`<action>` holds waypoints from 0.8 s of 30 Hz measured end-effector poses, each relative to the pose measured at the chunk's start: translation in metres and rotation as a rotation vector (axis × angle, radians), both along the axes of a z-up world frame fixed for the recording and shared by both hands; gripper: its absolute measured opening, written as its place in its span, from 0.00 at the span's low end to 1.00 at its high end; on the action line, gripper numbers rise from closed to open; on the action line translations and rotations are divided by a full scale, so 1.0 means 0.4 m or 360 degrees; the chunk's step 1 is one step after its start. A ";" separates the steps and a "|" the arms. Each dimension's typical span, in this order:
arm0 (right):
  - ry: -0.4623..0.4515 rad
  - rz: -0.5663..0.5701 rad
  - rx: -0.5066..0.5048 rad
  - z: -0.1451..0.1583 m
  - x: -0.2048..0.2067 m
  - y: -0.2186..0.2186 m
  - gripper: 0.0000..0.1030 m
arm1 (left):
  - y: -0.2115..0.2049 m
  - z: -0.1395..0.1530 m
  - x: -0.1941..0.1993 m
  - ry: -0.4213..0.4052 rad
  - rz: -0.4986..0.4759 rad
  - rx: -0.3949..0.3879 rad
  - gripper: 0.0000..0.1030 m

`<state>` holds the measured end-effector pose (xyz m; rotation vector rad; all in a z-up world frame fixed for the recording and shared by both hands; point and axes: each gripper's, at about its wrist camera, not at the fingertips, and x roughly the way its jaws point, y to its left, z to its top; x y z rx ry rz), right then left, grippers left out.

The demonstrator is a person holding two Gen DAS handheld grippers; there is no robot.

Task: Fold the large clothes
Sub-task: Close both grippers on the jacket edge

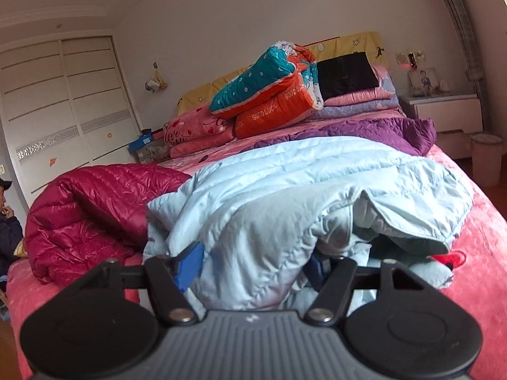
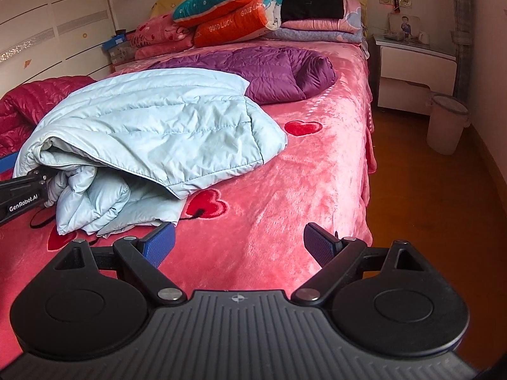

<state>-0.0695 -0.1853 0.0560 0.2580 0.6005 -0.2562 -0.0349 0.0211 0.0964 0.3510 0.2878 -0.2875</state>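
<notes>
On the pink bed point(image 2: 285, 190) the pale blue jacket point(image 2: 152, 120) lies bunched; the left gripper point(image 1: 253, 266) pinches its near fold; the right gripper point(image 2: 239, 243), wide and empty, sits just right of it

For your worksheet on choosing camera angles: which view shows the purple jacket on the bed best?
The right wrist view: the purple jacket lies in plain sight beyond the light blue jacket, its folded shape and quilting clear. In the left wrist view the purple jacket is only a strip, since the light blue jacket rises before it.
</notes>
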 end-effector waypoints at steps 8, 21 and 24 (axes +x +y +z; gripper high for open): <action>-0.0039 -0.0008 0.0155 -0.032 0.066 -0.056 1.00 | 0.079 0.028 0.070 0.0150 0.0077 -0.0450 0.22; -0.0306 -0.0039 0.1041 -0.120 0.206 -0.212 0.98 | 0.143 0.015 0.143 0.0253 0.0186 -0.0656 0.18; -0.0378 -0.0016 0.1182 -0.139 0.245 -0.232 0.97 | 0.149 0.004 0.157 0.0296 0.0184 -0.0681 0.18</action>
